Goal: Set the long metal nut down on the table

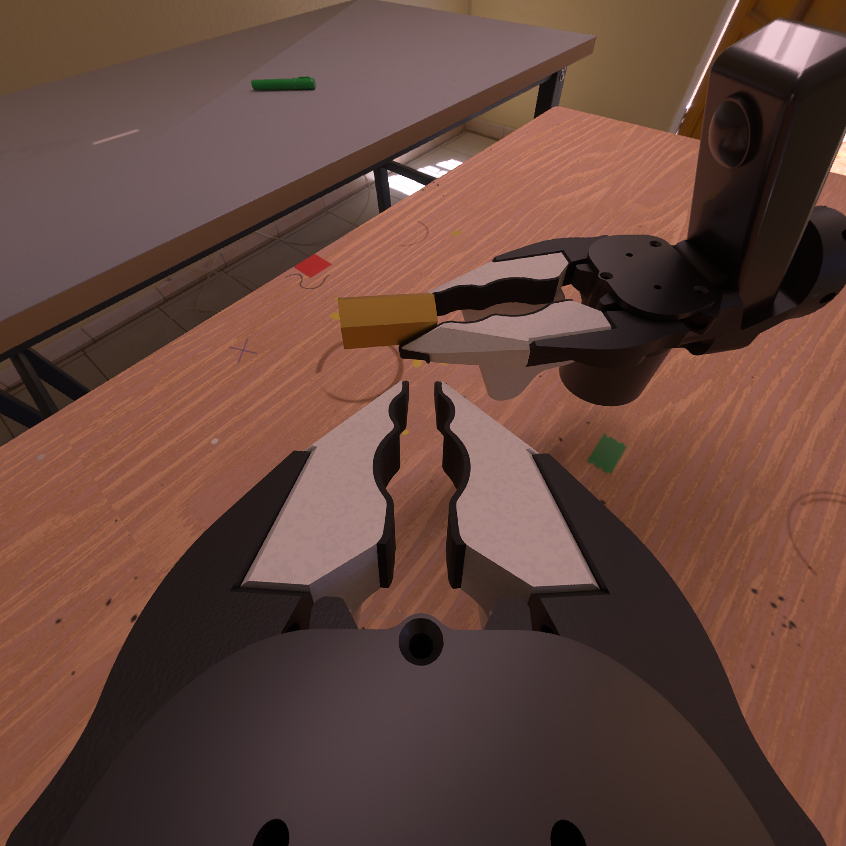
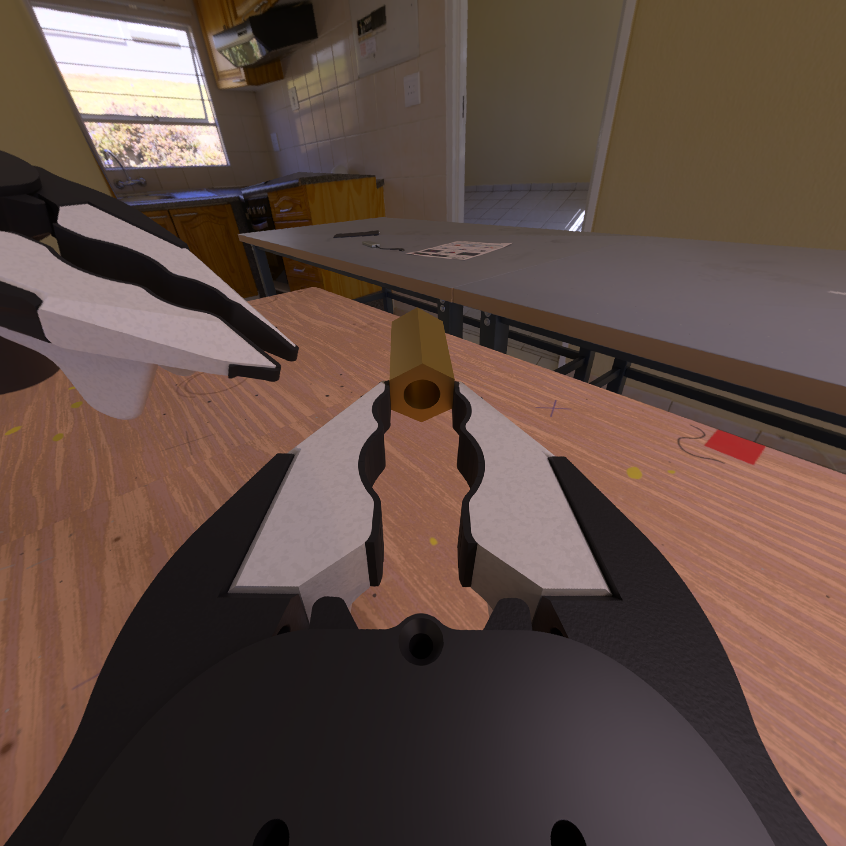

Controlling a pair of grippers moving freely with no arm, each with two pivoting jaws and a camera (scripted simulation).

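Observation:
The long metal nut is brass-coloured and hexagonal with a bore through it. My right gripper is shut on its near end and holds it level above the wooden table. In the left wrist view the nut sticks out leftward from the right gripper, a little above the table. My left gripper is empty, its jaws a narrow gap apart, just short of the nut. It also shows in the right wrist view, to the left of the nut.
A grey table stands beyond the wooden one with a green marker on it. A red square and a green patch lie flat on the wood. The grey table carries a paper sheet.

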